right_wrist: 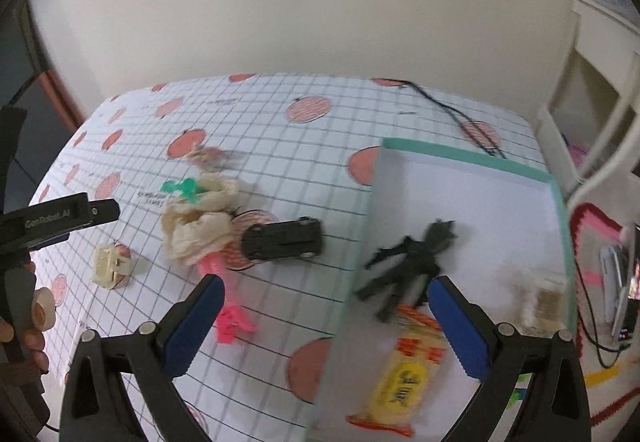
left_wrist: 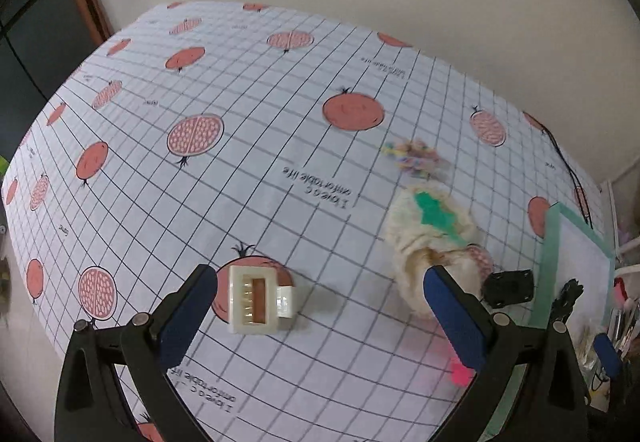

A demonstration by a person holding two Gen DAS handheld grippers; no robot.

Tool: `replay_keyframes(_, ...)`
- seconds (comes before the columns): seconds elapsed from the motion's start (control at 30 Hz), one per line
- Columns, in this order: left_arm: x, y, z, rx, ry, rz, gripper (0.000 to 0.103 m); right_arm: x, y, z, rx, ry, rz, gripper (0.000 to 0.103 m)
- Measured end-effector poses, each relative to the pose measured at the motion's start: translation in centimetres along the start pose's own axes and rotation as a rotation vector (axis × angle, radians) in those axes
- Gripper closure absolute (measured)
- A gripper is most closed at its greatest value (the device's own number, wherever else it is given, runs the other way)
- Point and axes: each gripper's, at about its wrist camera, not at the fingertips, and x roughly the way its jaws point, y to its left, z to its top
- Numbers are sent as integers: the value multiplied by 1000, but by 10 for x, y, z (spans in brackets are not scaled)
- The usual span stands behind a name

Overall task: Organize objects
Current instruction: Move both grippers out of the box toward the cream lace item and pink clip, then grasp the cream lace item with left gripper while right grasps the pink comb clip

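- A small cream plastic connector block [left_wrist: 254, 300] is seen lying on the tablecloth [left_wrist: 248, 178], over a printed red fruit; a rectangular recess with ribbed slots is shown on its upper face, and a short clip tab projects from one side.
- The block is framed between the blue-padded fingers of the left gripper [left_wrist: 320, 316], nearer the left finger; the jaws are spread wide and nothing is clamped.
- Just beyond the right finger, a crumpled cream cloth [left_wrist: 424, 238] with a green patch is heaped on the table, with a pink piece [left_wrist: 460, 372] showing close by.
- A black toy car [right_wrist: 284, 240] is seen beside the cloth, resting on its wheels, side-on to the right wrist camera.
- A blurred multicoloured cluster [left_wrist: 412, 158] lies farther back; what it is cannot be told.
- A shallow white tray with a green rim [right_wrist: 472, 156] is placed at the table's right side.
- Inside the tray, a black spiky figure [right_wrist: 408, 262], a yellow and red packet [right_wrist: 400, 378] and a pale blurred item [right_wrist: 540, 300] are seen, each apart from the others.
- The right gripper [right_wrist: 326, 326] is held above the tray's near-left edge, its jaws wide apart and empty.
- A thin black cord [right_wrist: 452, 114] is trailed across the far corner of the table.
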Motion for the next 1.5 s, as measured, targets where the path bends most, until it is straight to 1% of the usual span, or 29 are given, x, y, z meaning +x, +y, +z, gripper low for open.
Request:
replay_keyframes(0.13,9,14,-1,-12,27,17,0,14,24,2,-27,33,19,0)
replay_keyframes(0.27,24,20,-1,2,61,27,0,26,42,-1,-72,62,31,0)
replay_keyframes(0.4,36,24,-2,-9,97,9,1,39,52,-2,-82,90,32,0)
replay_keyframes(0.47,35,24,-2,-24,90,-22,1,44,54,-2,-85,99,35,0)
replay_keyframes(0.53,31,19,-1,-15,72,-49,1,51,56,-3,-93,115,29,0)
replay_keyframes(0.6,29,10,-1,11,55,-70,1,56,58,-4,-98,131,27,0)
replay_keyframes(0.73,30,-12,-3,59,49,-150,2,63,58,-7,-105,150,23,0)
replay_keyframes(0.77,30,-17,-3,68,45,-158,3,65,58,-8,-105,152,25,0)
replay_keyframes(0.83,33,-23,0,86,41,-172,7,67,58,-10,-107,156,25,1)
replay_keyframes(0.87,34,-25,1,91,39,-177,13,68,59,-10,-109,158,25,1)
replay_keyframes(0.9,35,-28,2,95,38,-181,15,69,59,-11,-112,160,27,1)
replay_keyframes(0.97,41,-32,1,106,49,-190,17,71,61,-11,-116,159,33,2)
replay_keyframes(1.0,43,-34,1,108,52,-193,23,72,61,-11,-116,159,37,2)
replay_keyframes(1.17,56,-41,-2,103,95,-234,37,77,65,-14,-123,164,52,5)
replay_keyframes(1.27,61,-46,-4,109,106,-245,38,80,66,-17,-123,170,55,9)
replay_keyframes(1.43,65,-52,-6,120,131,-255,38,84,65,-19,-125,180,56,19)
replay_keyframes(1.5,65,-52,-6,116,137,-256,38,84,65,-20,-126,185,56,20)
